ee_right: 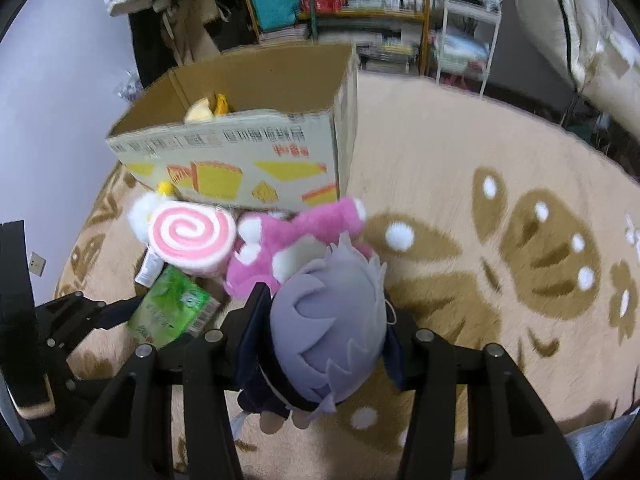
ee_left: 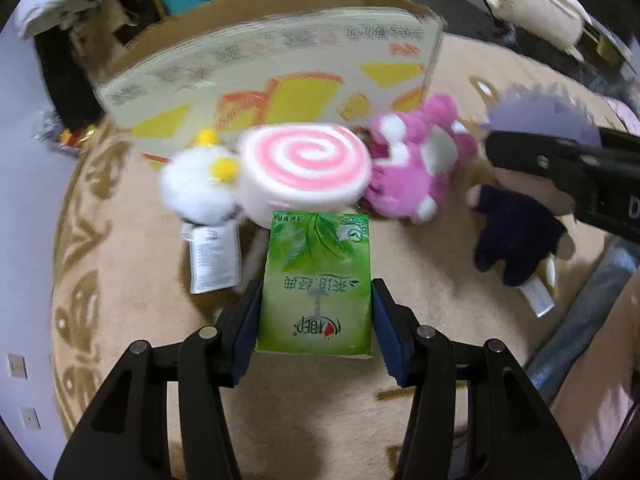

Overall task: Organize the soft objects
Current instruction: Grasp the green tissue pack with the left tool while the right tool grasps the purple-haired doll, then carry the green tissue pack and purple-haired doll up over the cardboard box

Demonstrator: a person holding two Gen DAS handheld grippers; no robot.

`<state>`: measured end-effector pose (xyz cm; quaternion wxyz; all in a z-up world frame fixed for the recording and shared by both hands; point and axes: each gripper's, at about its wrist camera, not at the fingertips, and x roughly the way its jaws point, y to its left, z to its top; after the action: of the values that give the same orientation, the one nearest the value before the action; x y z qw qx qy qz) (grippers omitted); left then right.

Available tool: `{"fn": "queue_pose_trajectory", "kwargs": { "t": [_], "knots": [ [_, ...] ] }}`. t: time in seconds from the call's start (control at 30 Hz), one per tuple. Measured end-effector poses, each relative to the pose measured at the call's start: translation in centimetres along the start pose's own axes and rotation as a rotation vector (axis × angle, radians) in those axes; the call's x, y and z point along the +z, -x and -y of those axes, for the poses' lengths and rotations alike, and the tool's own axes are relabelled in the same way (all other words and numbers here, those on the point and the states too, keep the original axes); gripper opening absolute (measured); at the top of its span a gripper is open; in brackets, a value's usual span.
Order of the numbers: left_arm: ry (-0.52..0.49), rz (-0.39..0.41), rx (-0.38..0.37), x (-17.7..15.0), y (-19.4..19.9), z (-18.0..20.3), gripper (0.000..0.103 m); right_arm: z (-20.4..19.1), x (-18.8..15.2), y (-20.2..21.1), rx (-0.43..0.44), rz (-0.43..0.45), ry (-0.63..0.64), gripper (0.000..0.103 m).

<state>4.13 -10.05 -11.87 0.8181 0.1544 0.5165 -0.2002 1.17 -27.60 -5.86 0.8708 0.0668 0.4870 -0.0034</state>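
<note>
We hold the green tissue pack [ee_left: 316, 284] in the left gripper [ee_left: 316, 320]: its fingers [ee_left: 246, 328] press on both long sides of the pack, nearest to us and on the near side of the cardboard box [ee_left: 276, 80]. We hold the purple-haired doll [ee_right: 332, 328] in the right gripper [ee_right: 324, 340]; its fingers [ee_right: 254, 332] are clamped on the doll's head, and the dark-clothed body hangs below, clear of the rug [ee_right: 500, 152].

Between the pack and the box, three soft objects lie on the rug in a row against the box's printed front wall: the white plush with yellow pompoms [ee_left: 200, 184], the pink spiral cushion [ee_left: 306, 168] touching it, then the pink plush [ee_left: 416, 160] near the box corner. A white label tag [ee_left: 214, 260] lies beside the pack.

The box stands open; a yellow item [ee_right: 208, 110] shows inside. Behind the box stand cluttered shelves [ee_right: 360, 8].
</note>
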Motion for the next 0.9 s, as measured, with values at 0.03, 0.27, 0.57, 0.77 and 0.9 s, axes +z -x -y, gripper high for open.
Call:
{"fn": "queue_pose_trajectory", "kwargs": {
  "t": [0.03,0.27,0.57,0.77,0.9],
  "knots": [
    [0.019,0.013,-0.005,0.0,0.4,-0.3,0.051,-0.2,0.0,0.5,0.003,0.028,0.010,0.053],
    [0.142,0.135,0.036,-0.6,4.2,-3.0,0.051,-1.5,0.5,2.5,0.003,0.172,0.065,0.053],
    [0.203,0.305,0.124,-0.3,7.6,-4.3,0.051,-2.0,1.5,4.5,-0.025,0.311,0.093,0.053],
    [0.261,0.409,0.168,-0.1,9.0,-5.7,0.051,-2.7,2.7,5.2,-0.031,0.398,0.130,0.052],
    [0.272,0.446,0.184,0.7,9.2,-6.3,0.051,-3.1,3.7,5.2,-0.028,0.426,0.144,0.053]
  ]
}}
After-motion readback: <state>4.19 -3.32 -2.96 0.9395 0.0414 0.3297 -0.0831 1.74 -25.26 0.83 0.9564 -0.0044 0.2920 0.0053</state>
